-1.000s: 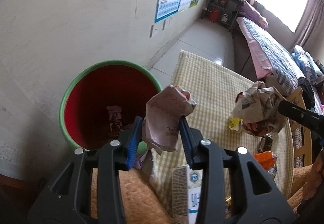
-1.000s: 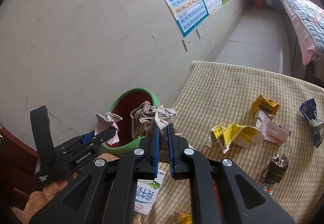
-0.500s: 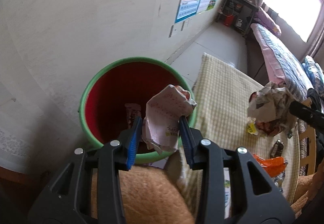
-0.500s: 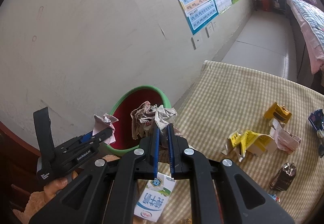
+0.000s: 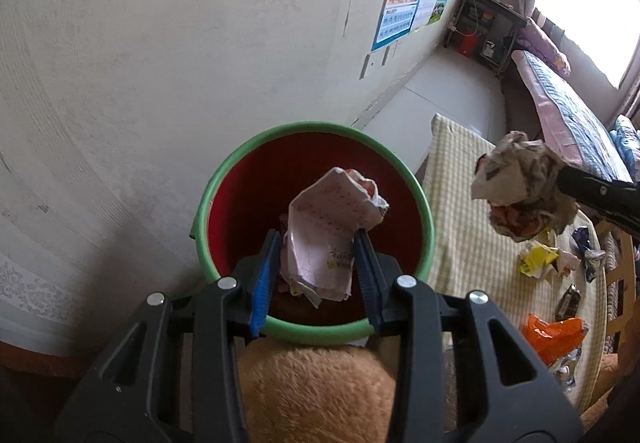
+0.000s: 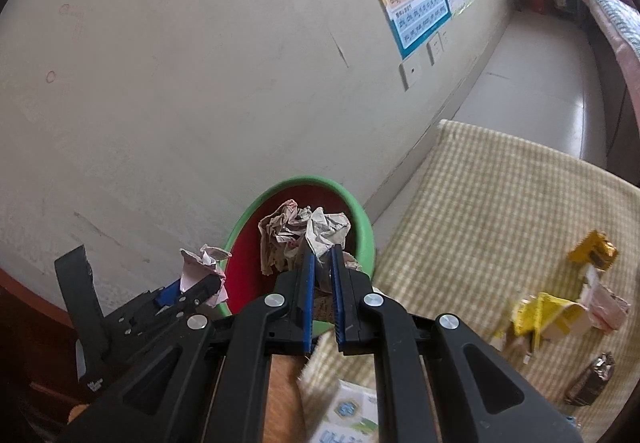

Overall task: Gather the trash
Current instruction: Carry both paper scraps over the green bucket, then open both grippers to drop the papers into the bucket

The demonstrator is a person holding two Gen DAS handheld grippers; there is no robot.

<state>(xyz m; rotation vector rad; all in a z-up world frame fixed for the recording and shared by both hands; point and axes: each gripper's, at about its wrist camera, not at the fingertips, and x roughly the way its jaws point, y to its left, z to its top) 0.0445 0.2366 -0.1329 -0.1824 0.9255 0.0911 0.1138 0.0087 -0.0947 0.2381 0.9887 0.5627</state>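
A round red bin with a green rim (image 5: 428, 227) stands by the wall. Over its mouth, the left gripper (image 5: 316, 263) clamps pink crumpled paper (image 5: 328, 227); the right gripper (image 6: 322, 291) pinches grey crumpled newspaper (image 6: 296, 235) near the rim. Neither is dropped yet. Several wrappers (image 6: 552, 315) remain on the checked table (image 6: 500, 195).

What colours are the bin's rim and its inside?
The bin has a green rim and a red inside, clearest in the left wrist view.

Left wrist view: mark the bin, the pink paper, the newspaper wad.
bin (image 5: 256, 141), left wrist view, green rim
pink paper (image 5: 324, 239), left wrist view, flat printed face
newspaper wad (image 5: 520, 179), left wrist view, crumpled middle
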